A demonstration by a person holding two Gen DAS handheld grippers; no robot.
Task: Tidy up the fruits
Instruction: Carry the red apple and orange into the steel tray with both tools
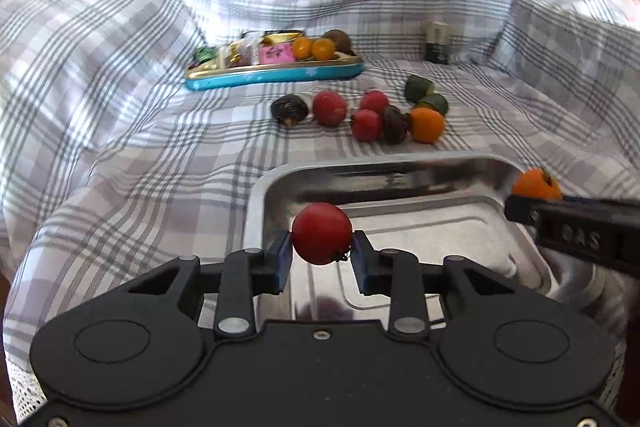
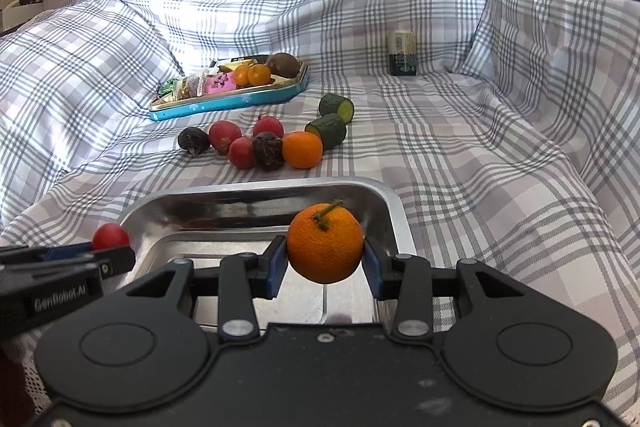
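My left gripper (image 1: 321, 255) is shut on a red tomato (image 1: 322, 231) and holds it above the steel tray (image 1: 256, 203). My right gripper (image 2: 325, 261) is shut on an orange (image 2: 325, 243) with a green stem, above the same steel tray (image 2: 394, 211) near its right rim. The orange (image 1: 536, 183) and the right gripper also show at the right of the left wrist view. The tomato (image 2: 110, 235) and the left gripper show at the left of the right wrist view. The tray's floor looks bare where visible.
Beyond the tray on the plaid cloth (image 2: 460, 147) lie several red fruits (image 2: 224, 135), dark fruits (image 2: 268, 151), an orange (image 2: 302, 149) and two cucumber pieces (image 2: 328, 129). A blue tin (image 2: 232, 99) holds sweets and small fruits. A dark jar (image 2: 402, 53) stands at the back.
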